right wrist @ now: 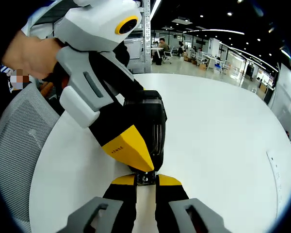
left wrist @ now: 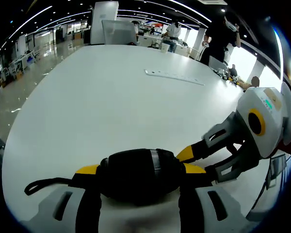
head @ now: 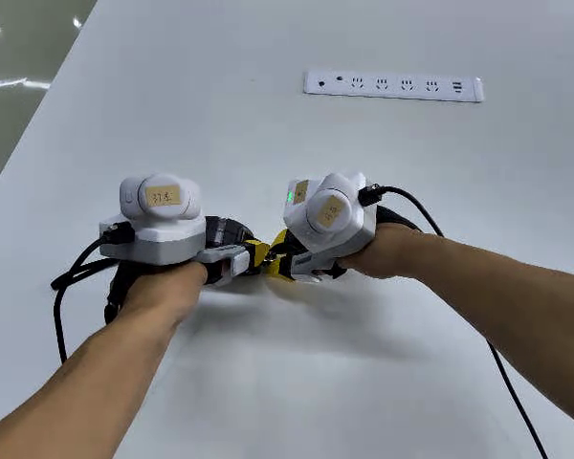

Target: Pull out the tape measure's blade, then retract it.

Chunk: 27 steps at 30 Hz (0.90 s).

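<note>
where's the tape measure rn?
In the head view it is low and centre over the white table: the tape measure is clamped in the left gripper, and the right gripper pinches its blade tip just right of it.

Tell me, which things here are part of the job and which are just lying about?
In the job: black tape measure, left hand-held gripper, right hand-held gripper.
Lying about: long white plastic power strip, on the white tabletop.
</note>
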Each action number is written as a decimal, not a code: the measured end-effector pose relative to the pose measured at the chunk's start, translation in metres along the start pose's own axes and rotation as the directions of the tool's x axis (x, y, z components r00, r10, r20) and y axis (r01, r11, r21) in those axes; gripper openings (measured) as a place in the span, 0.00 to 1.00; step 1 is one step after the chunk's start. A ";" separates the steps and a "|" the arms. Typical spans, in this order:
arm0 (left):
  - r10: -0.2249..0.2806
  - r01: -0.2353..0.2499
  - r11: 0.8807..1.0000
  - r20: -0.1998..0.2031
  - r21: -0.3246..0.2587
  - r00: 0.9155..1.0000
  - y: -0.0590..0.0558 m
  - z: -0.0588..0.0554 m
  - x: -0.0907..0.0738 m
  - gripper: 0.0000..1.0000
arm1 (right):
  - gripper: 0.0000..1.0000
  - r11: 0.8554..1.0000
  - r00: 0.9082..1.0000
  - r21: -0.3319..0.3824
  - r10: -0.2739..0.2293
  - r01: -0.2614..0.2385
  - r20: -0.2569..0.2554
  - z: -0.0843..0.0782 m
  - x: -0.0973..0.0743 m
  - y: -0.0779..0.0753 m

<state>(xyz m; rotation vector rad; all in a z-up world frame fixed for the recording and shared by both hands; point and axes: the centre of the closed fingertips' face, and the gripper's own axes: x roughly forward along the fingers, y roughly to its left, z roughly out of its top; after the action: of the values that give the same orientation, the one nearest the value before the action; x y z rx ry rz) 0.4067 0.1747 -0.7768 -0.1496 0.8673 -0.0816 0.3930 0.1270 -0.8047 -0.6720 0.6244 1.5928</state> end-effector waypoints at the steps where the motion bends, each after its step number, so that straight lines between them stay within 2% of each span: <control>1: 0.000 0.000 1.000 0.000 0.000 1.000 0.000 0.000 0.000 0.60 | 0.10 1.000 1.000 0.002 -0.001 0.001 0.003 0.001 0.001 0.000; 16: -0.008 0.008 1.000 -0.016 0.012 1.000 -0.001 -0.001 0.001 0.62 | 0.12 1.000 1.000 -0.006 -0.015 0.015 0.007 0.002 0.002 0.001; 21: -0.005 0.005 1.000 -0.017 0.002 1.000 -0.001 0.000 0.001 0.63 | 0.12 0.999 0.999 -0.039 -0.032 0.031 -0.005 0.001 0.004 0.001; 27: -0.006 0.006 1.000 -0.016 -0.003 1.000 -0.001 0.000 0.002 0.63 | 0.13 0.999 0.999 -0.028 -0.041 0.041 -0.006 0.000 0.004 -0.002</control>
<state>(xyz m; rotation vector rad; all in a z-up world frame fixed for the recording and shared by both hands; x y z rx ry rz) 0.4075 0.1737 -0.7780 -0.1542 0.8830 -0.0872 0.3947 0.1299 -0.8072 -0.7070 0.5903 1.5640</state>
